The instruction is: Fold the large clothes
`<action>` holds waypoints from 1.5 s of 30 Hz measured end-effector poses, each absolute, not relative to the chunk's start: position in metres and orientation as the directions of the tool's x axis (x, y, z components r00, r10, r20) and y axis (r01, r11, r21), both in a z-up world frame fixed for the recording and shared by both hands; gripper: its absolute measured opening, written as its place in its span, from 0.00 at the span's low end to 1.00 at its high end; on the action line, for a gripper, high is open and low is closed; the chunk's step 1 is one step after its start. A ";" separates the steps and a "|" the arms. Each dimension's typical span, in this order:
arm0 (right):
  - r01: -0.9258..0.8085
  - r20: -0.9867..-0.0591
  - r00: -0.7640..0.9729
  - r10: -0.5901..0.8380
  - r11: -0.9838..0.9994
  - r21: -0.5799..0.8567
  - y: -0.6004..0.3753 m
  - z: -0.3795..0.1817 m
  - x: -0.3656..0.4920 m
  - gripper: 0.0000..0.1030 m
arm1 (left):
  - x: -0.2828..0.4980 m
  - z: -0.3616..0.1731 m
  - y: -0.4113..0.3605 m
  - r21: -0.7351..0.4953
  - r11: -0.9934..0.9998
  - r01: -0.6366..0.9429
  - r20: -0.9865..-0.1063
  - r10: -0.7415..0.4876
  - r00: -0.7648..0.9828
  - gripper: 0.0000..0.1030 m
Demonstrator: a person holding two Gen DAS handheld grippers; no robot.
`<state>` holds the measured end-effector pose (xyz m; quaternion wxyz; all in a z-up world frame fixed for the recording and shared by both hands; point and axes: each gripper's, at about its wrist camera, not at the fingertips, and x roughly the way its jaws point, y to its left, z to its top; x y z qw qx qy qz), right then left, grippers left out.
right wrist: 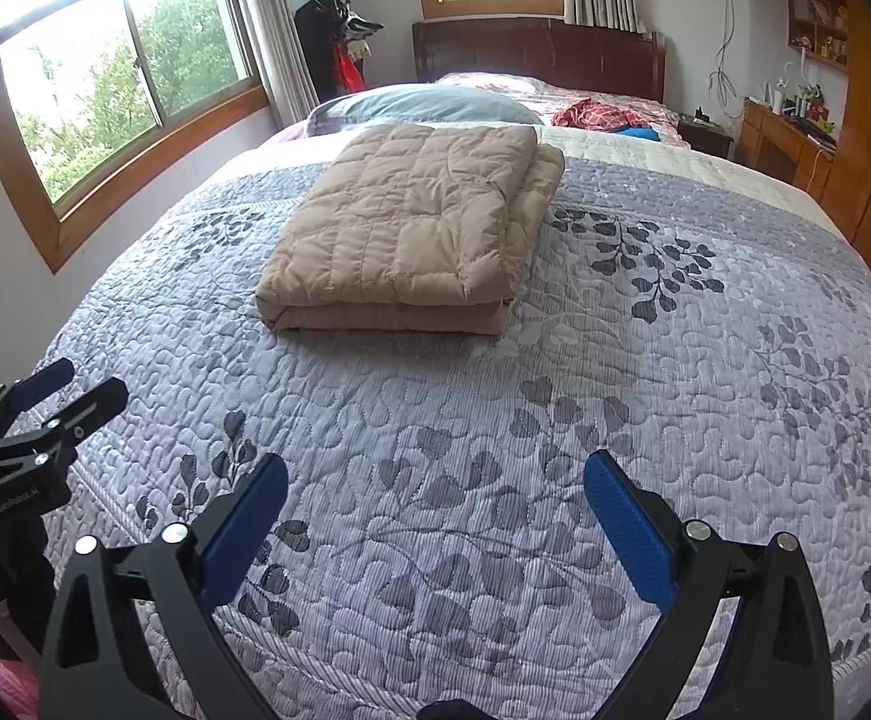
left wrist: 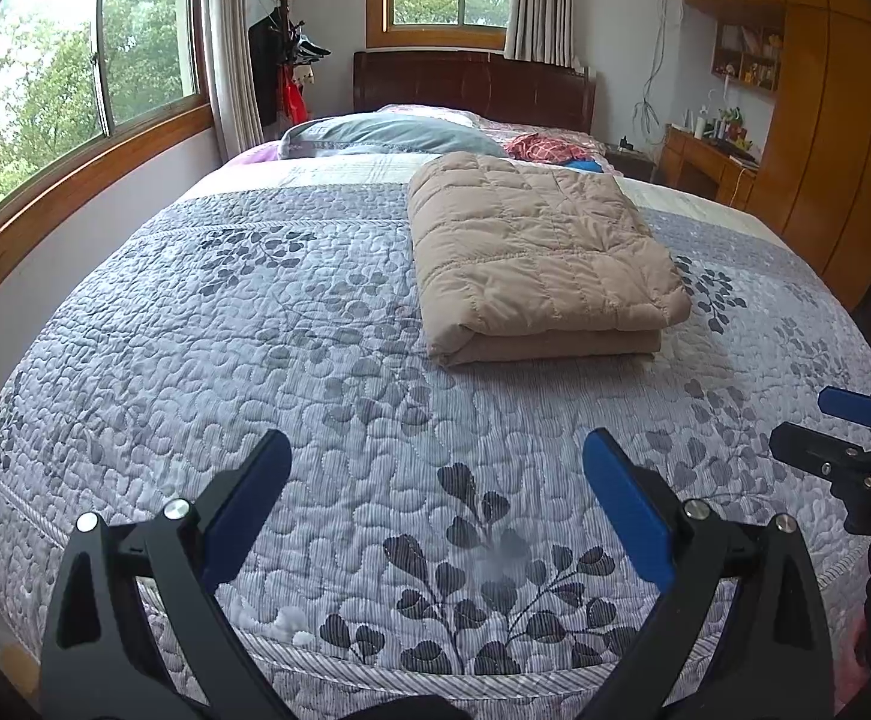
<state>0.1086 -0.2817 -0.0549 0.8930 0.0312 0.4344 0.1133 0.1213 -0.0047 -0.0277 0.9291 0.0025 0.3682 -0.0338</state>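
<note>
A tan quilted garment (left wrist: 534, 252) lies folded into a thick rectangular stack on the grey leaf-print bedspread (left wrist: 291, 360), set toward the middle of the bed and well apart from both grippers. Its folded edge faces the foot of the bed, showing stacked layers along the near side, and in the right wrist view an under layer sticks out a little past the top layer on the stack's right side (right wrist: 540, 192). The left gripper (left wrist: 435, 468) hangs over the foot end of the bed with its blue-padded fingers (left wrist: 249, 498) spread wide and nothing between them. The right gripper (right wrist: 435, 486) does the same beside it, jaws wide apart and empty; each one shows at the edge of the other's view, the right at the far right of the left wrist view and the left at the far left of the right wrist view. Between the grippers and the stack runs a broad bare stretch of bedspread, and more bare cover lies to the left and right of the stack out to the bed's sides. The bedspread's striped border (left wrist: 411, 660) curves along the foot edge just below the left gripper. Beyond the stack sit a grey pillow (left wrist: 387, 135) and a red patterned cloth (left wrist: 546, 149) near the dark wooden headboard (left wrist: 471, 84). A window wall (left wrist: 87, 78) runs close along the bed's left side, and wooden cabinets (left wrist: 825, 120) stand to its right.
</note>
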 end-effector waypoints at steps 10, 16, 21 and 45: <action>-0.181 -0.771 0.593 0.234 0.971 0.156 -0.281 -0.056 0.110 0.96 | 0.121 -0.029 -0.005 -0.026 0.997 0.072 -0.687 -0.070 0.723 0.94; -0.184 -0.771 0.592 0.235 0.971 0.155 -0.281 -0.057 0.111 0.96 | 0.121 -0.029 -0.005 -0.024 0.997 0.076 -0.687 -0.071 0.723 0.94; -0.183 -0.771 0.591 0.236 0.971 0.156 -0.280 -0.057 0.110 0.96 | 0.122 -0.029 -0.006 -0.022 0.997 0.077 -0.688 -0.071 0.723 0.94; -0.182 -0.775 0.586 0.236 0.971 0.158 -0.280 -0.061 0.110 0.96 | 0.125 -0.030 -0.001 -0.034 0.996 0.082 -0.687 -0.083 0.722 0.94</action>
